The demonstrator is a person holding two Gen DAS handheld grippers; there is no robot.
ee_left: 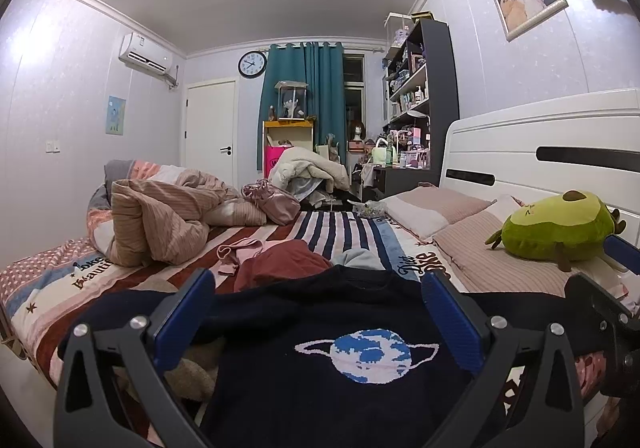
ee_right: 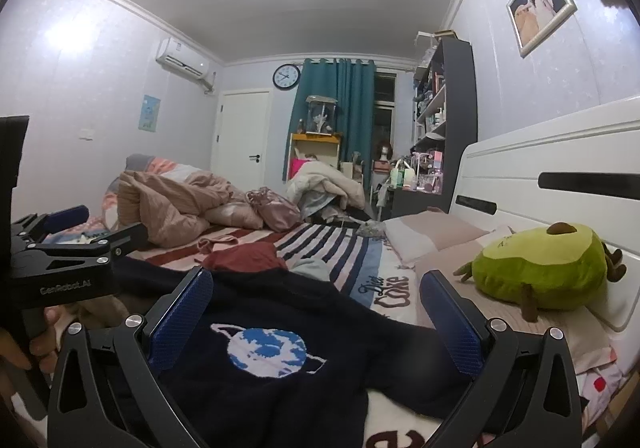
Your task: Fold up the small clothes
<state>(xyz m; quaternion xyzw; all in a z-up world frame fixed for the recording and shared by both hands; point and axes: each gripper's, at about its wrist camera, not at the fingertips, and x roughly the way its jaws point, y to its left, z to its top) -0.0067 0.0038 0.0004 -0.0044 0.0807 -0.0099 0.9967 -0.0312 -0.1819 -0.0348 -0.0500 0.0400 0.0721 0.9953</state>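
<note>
Sweater (ee_left: 340, 348) on bed (ee_left: 340, 232); clothes pile (ee_left: 280, 256) behind; plush (ee_left: 560, 226) right, on pillow (ee_left: 472, 244).

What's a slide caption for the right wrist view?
Right gripper open above a navy planet sweater spread on the bed, left gripper alongside, avocado plush by the headboard.

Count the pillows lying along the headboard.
2: the nearer pillow lies under the avocado plush; the farther pillow lies beyond it. Others may be hidden.

We see both wrist views low and near over the navy sweater (ee_left: 320, 388), facing the far curtain (ee_right: 340, 108).
</note>
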